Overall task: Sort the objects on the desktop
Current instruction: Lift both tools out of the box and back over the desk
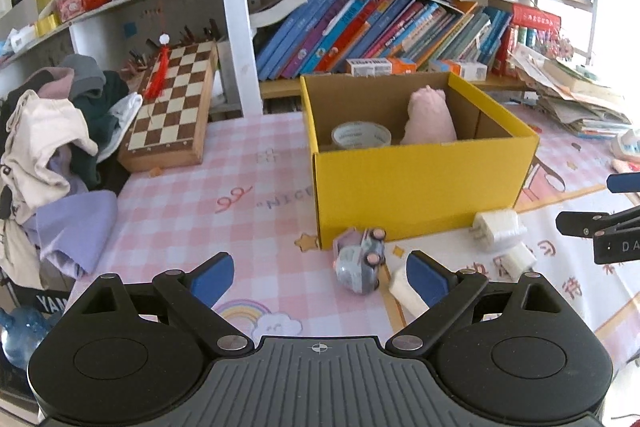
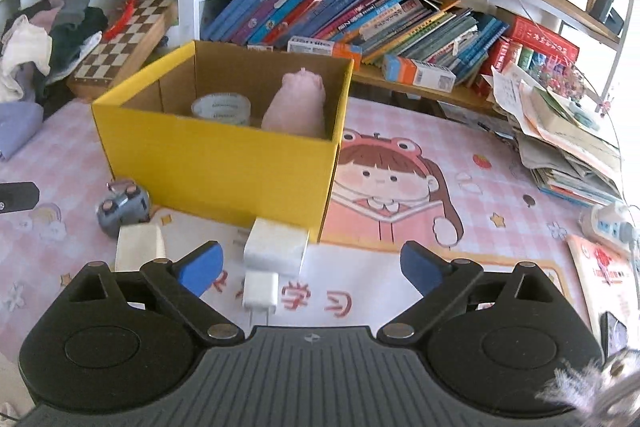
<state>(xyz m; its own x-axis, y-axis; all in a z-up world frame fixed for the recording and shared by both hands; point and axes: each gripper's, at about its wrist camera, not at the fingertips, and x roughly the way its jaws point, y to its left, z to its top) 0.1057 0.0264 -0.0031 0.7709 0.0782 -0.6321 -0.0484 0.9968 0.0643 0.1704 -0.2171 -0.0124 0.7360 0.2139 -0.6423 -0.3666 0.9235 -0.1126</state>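
A yellow cardboard box [image 1: 420,179] [image 2: 224,167] stands open on the pink mat. Inside are a tape roll [image 1: 361,135] [image 2: 221,110] and a pink plush toy [image 1: 430,117] [image 2: 298,103]. In front of the box lie a grey toy car [image 1: 360,261] [image 2: 122,207], a large white charger [image 1: 496,229] [image 2: 276,247], a small white plug [image 1: 518,259] [image 2: 260,293] and a white block [image 1: 406,291] [image 2: 138,243]. My left gripper [image 1: 320,277] is open, with the car just ahead between its fingers. My right gripper [image 2: 310,269] is open over the chargers.
A chessboard [image 1: 172,111] leans at the back left beside a heap of clothes [image 1: 52,155]. Books [image 1: 380,31] fill the shelf behind the box. Stacked papers [image 2: 568,143] and a power strip [image 2: 608,223] lie at the right.
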